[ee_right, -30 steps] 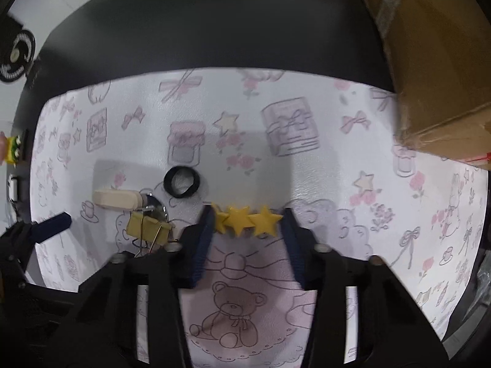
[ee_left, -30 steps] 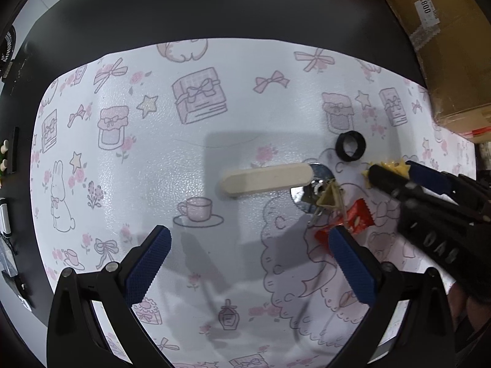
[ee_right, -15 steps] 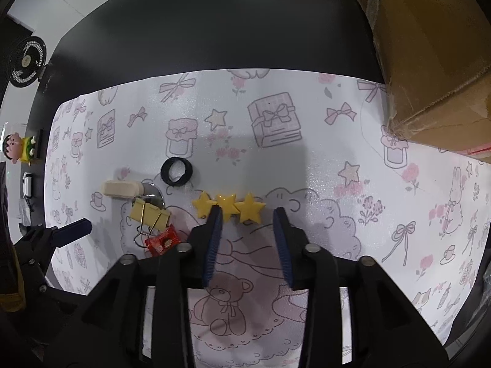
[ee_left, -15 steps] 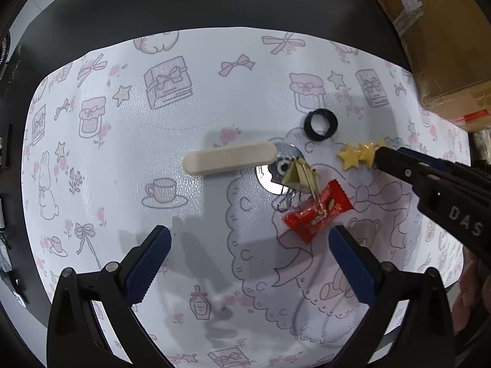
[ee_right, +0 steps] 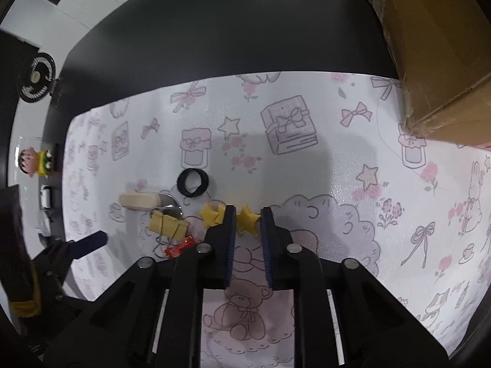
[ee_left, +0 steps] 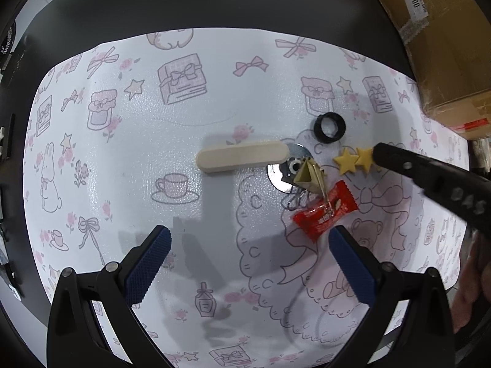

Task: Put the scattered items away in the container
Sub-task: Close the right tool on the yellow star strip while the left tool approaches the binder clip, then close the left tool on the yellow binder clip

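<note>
Though unclamped, star strip (ee_right: pixel 228 214) between right gripper (ee_right: pixel 248 214) pads.

Open patterned mat (ee_left: pixel 129 159) stretches wide to the left of the beige bar (ee_left: pixel 242 160). To the right, the black ring (ee_left: pixel 329 128), yellow binder clip (ee_left: pixel 310 178), red candy wrapper (ee_left: pixel 325 211) and star strip (ee_right: pixel 227 214) crowd together, while a cardboard box (ee_right: pixel 429 46) blocks the far right corner.

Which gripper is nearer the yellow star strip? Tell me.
Right. The right gripper has its fingers around one end star of the yellow star strip. The left gripper sits open, well back from it, with the red candy wrapper between.
</note>
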